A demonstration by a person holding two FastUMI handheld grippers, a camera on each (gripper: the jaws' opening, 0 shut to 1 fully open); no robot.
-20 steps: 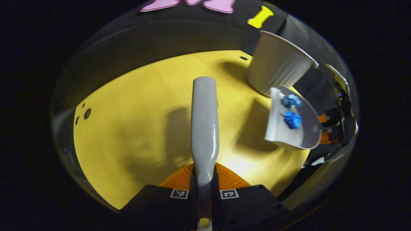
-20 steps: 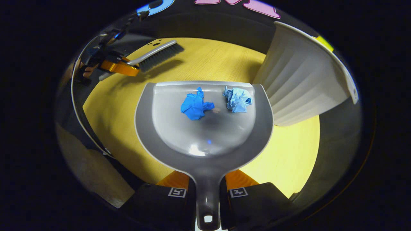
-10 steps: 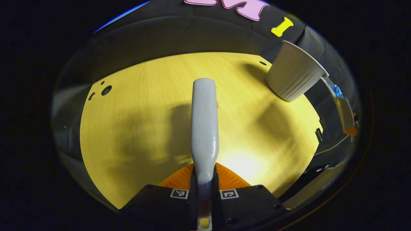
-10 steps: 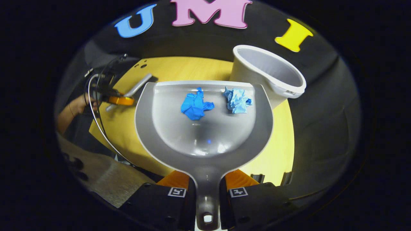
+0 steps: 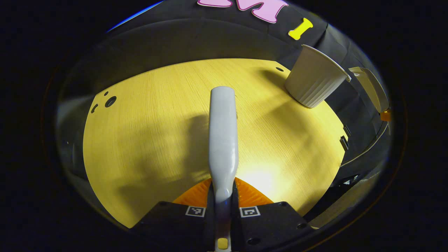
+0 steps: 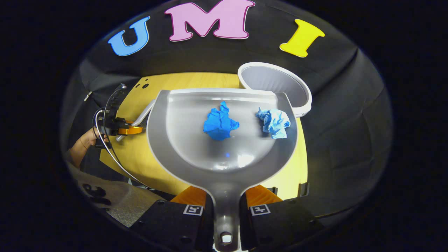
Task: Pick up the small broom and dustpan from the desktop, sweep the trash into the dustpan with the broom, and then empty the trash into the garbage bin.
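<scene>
My right gripper is shut on the handle of the grey dustpan, held high above the table. In the pan lie a dark blue paper ball and a light blue paper ball. The white garbage bin stands just beyond the pan's front right corner, its mouth open. My left gripper is shut on the small broom, whose grey back points across the yellow table. In the left gripper view the bin stands at the far right, with the dustpan edge-on beyond it.
In the right gripper view a hand holds the other gripper with the broom at the table's left edge. Small holes mark the table's far left corner. Black cloth walls the booth behind the table.
The dustpan rose well above the table, so the bin's open mouth came into sight. Both paper balls shifted a little in the pan. The broom stayed low over the table.
</scene>
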